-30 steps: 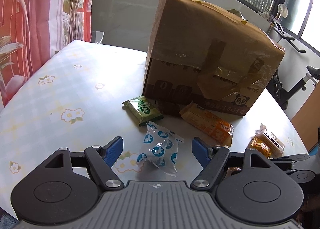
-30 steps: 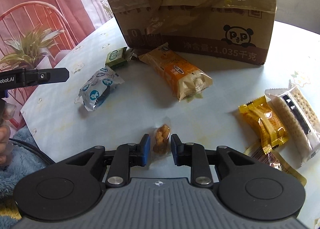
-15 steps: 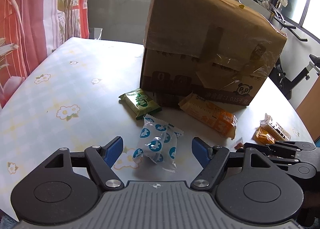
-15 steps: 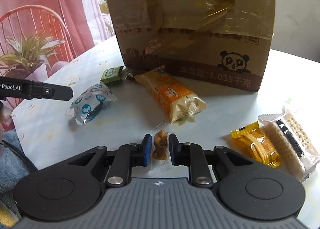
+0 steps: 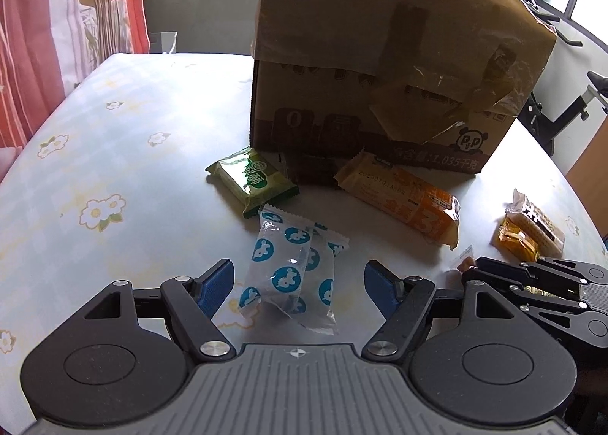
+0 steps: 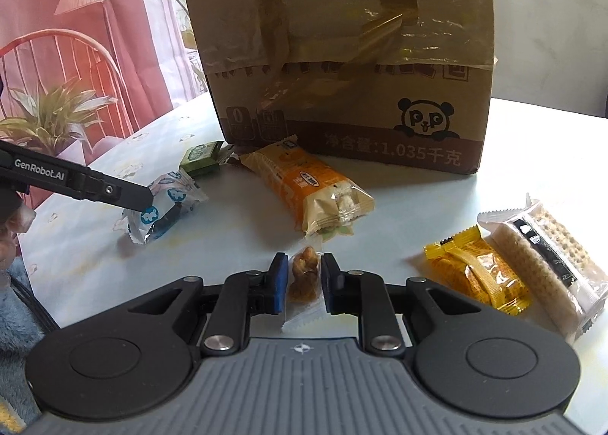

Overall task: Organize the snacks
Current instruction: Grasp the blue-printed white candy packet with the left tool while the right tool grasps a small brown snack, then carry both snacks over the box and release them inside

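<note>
A flowered cloth is covering the table, with a taped cardboard box standing toward its far edge. The right gripper is pinching a small clear nut packet near the table's near edge; it looks featherlight and crinkly, best held across its filled middle. The left gripper is hanging spread wide around the blue-dotted packet, a soft, slippery film likely to slide unless taken at the bulge.
</note>
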{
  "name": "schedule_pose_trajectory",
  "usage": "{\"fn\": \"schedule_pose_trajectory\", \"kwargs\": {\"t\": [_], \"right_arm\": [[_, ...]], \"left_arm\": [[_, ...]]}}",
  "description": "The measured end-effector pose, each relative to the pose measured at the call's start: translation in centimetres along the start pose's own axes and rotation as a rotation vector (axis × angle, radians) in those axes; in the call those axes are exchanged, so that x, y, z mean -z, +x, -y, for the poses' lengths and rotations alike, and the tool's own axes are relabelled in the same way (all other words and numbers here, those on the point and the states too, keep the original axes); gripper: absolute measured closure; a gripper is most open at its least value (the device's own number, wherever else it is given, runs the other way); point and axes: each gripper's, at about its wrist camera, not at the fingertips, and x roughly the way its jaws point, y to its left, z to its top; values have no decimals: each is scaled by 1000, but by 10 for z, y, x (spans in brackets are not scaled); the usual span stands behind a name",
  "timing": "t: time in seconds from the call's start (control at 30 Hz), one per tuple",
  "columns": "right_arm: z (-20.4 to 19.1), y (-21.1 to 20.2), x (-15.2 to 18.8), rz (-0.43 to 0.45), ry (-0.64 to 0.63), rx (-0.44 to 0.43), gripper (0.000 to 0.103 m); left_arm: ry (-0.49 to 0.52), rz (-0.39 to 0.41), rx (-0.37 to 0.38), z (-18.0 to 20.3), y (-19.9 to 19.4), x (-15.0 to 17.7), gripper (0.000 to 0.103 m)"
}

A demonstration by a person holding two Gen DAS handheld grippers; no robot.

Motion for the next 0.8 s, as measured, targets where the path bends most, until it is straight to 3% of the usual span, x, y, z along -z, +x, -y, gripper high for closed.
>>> {"fn": "schedule_pose_trajectory", "kwargs": {"t": [0.2,0.37,0.6,0.8], "right_arm": [[3,-1,1,4,15,-13,83],[5,-1,2,6,24,-21,83],[8,-2,2,2,42,-34,83],[6,-17,-9,29,29,-38,83]], "left_arm": [[11,-36,-17,0,20,-9,27],[31,-46,-44,1,29,-2,53],[31,-9,2,4,12,8,55],[9,76,80,0,-20,-10,55]]}}
